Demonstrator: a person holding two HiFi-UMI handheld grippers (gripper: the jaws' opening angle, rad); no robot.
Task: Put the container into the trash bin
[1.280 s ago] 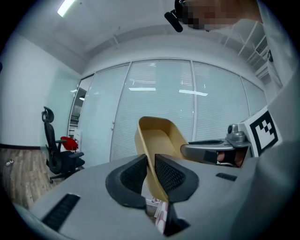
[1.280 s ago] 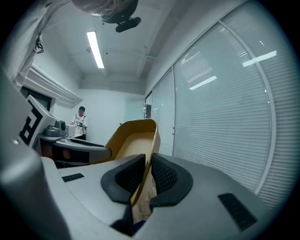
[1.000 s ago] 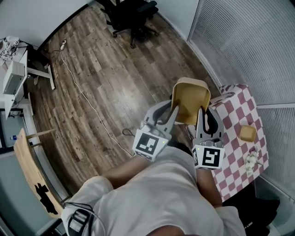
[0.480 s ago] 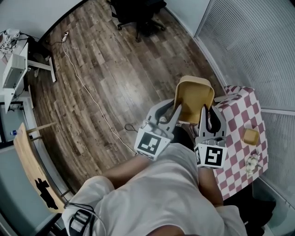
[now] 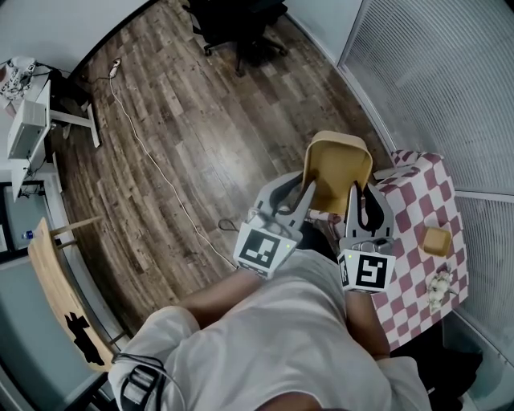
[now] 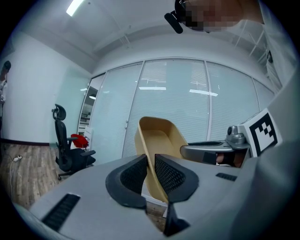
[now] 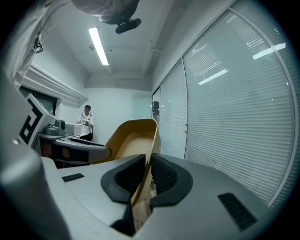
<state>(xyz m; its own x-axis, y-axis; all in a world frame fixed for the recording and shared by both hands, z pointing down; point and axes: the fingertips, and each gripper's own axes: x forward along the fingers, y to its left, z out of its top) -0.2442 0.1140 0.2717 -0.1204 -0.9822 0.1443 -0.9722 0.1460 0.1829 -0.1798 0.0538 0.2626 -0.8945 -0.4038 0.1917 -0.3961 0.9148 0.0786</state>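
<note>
I hold a tan, tray-shaped container [image 5: 336,172] in the air over the wooden floor with both grippers. My left gripper [image 5: 306,191] is shut on its left rim. In the left gripper view the black pads pinch the container [image 6: 159,140] wall at the left gripper [image 6: 151,173]. My right gripper [image 5: 354,195] is shut on the right rim; in the right gripper view the container [image 7: 131,140] edge sits between the pads of the right gripper [image 7: 147,171]. No trash bin shows in any view.
A table with a red-and-white checked cloth [image 5: 418,233] stands at the right, carrying a small tan box [image 5: 436,240] and a white object [image 5: 438,285]. A black office chair [image 5: 241,24] is far ahead. A cable [image 5: 152,172] runs across the floor. Glass walls with blinds [image 5: 450,88] rise at the right.
Both grippers and the container have moved together a little away from the checked table; the head view has shifted so the table sits further right.
</note>
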